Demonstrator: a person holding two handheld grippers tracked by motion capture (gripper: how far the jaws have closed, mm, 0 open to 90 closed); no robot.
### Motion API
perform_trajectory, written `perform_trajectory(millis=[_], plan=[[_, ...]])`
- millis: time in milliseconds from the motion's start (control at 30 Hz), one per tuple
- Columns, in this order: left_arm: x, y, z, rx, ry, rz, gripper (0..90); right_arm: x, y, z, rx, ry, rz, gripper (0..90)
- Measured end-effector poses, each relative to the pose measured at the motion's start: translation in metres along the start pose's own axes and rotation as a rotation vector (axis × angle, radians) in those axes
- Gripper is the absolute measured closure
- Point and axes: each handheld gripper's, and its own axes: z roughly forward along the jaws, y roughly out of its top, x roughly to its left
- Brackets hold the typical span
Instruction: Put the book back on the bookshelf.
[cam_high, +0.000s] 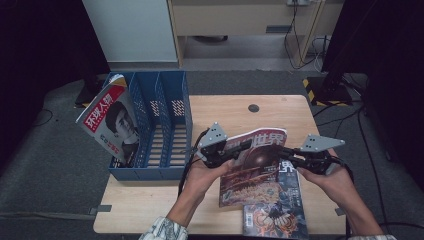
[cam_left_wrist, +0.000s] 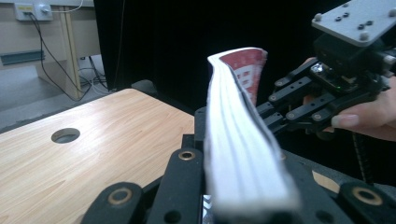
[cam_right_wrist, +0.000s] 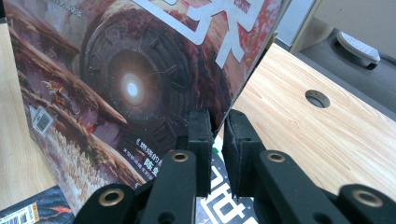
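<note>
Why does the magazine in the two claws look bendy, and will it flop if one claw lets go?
Probably yes. The red magazine is thin paper pages, and its edge already curves between the left claw and right claw, so it looks floppy. It seems light for its size. The glossy cover might slip, so one pinched edge likely would not keep it flat.

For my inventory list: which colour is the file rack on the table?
The rack is blue, clearest in the high view.

Dim room, dark edges; table (cam_high: 280, 112) evenly lit from above; near magazine (cam_left_wrist: 243, 158) edge blurred; glossy cover sheen.
</note>
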Motion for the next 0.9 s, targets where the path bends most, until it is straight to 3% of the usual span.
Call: perform_trajectory(millis=[167,333,467,500,533,633,900], plan=[[-0.002,0.001,-0.001,-0.011,-0.011,0.021,83.6,-0.003,-0.001,0.000,-0.013,0.008,0.010,77.3],[-0.004,0.001,-0.003,-0.027,-0.010,0.036,83.7,-0.009,-0.004,-0.003,-0.030,-0.012,0.033,67.8],[-0.004,0.003,-0.005,-0.036,-0.008,0.041,83.8,-0.011,-0.011,-0.001,0.006,-0.026,0.045,53.8],[-0.004,0.003,-0.005,-0.044,-0.006,0.042,83.8,-0.011,-0.017,0.003,0.036,-0.047,0.039,46.3],[-0.004,0.003,-0.005,-0.044,-0.006,0.042,83.8,-0.011,-0.017,0.003,0.036,-0.047,0.039,46.3],[-0.005,0.004,-0.007,-0.061,0.000,0.049,83.8,-0.009,-0.031,0.013,0.090,-0.103,0.044,32.9],[-0.002,0.008,-0.014,-0.087,0.021,0.056,83.9,-0.010,-0.066,0.029,0.165,-0.147,0.098,22.8]])
